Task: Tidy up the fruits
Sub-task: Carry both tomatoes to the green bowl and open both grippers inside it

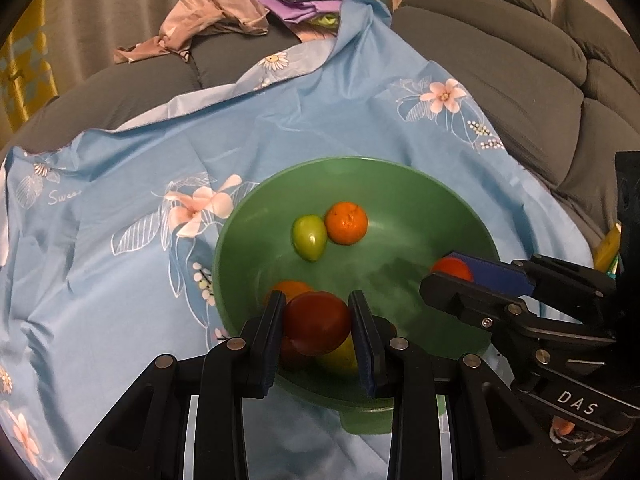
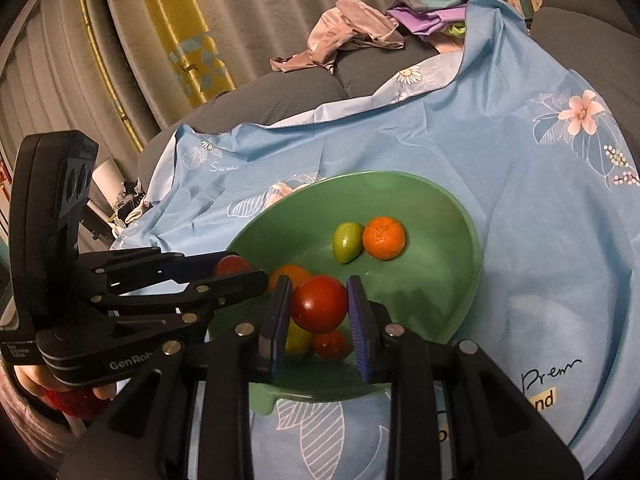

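A green bowl point(image 1: 400, 184) point(image 2: 452, 216) stands on a blue flowered cloth. In it lie an orange point(image 1: 346, 223) point(image 2: 384, 238), a green fruit point(image 1: 309, 237) point(image 2: 346, 242), another orange fruit point(image 1: 290, 288) point(image 2: 292, 274), a yellow fruit point(image 1: 340, 358) point(image 2: 298, 338) and a small red one point(image 2: 330, 344). My left gripper point(image 1: 318, 326) point(image 2: 236, 266) is shut on a red tomato point(image 1: 318, 322) over the bowl's near edge. My right gripper point(image 2: 319, 304) point(image 1: 460, 270) is shut on another red tomato point(image 2: 319, 303) point(image 1: 450, 268) above the bowl.
The blue cloth point(image 1: 120, 260) point(image 2: 540, 240) covers a grey sofa point(image 1: 520, 80). A pile of clothes point(image 1: 224, 16) point(image 2: 360, 36) lies at the back. Curtains point(image 2: 180, 40) hang behind on the left.
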Demonstrator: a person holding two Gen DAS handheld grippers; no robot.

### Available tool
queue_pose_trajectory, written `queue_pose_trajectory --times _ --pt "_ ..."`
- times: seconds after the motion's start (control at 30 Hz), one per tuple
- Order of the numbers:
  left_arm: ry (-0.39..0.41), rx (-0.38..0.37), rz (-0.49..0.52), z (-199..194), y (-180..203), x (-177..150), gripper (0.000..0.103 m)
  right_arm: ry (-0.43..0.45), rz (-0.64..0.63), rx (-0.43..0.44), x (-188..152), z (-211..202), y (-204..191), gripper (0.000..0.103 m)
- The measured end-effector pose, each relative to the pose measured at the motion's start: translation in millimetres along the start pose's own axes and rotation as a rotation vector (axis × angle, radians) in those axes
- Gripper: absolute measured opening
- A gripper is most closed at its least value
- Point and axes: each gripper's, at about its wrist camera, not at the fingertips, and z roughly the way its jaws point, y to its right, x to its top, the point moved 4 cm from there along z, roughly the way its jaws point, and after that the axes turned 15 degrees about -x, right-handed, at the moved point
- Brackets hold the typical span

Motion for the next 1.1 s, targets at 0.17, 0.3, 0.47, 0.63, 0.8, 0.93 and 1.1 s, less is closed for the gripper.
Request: queue_pose_trajectory --times 0.17,0.3,0.47,0.63,0.8,0.93,1.1 --pt "-0.009 0.0 0.0 4 0 0 0.032 -0.001 0.0 -0.004 1 2 1 0.029" --pt "-0.017 0.002 0.003 7 0 0 0.032 -0.006 0.001 -0.01 0 5 1 0.029" --pt "-0.027 0.002 0.003 10 0 -1 0.032 -0.022 -0.003 -0.007 0 10 0 0.029" --pt "-0.036 0.008 0.005 14 0 -2 0.032 -0.027 -0.008 -0.008 -2 13 0 0.029" --pt "-0.049 0.018 0.002 17 -2 -4 0.032 -0.027 -0.01 -0.009 -2 13 0 0.029" --pt "-0.064 0.035 -0.006 20 -4 -6 0.032 -0.029 -0.01 -0.009 -1 14 0 0.03" --pt "-0.07 0.037 -0.021 20 -7 -9 0.032 -0.03 -0.011 -0.008 -1 14 0 0.03"
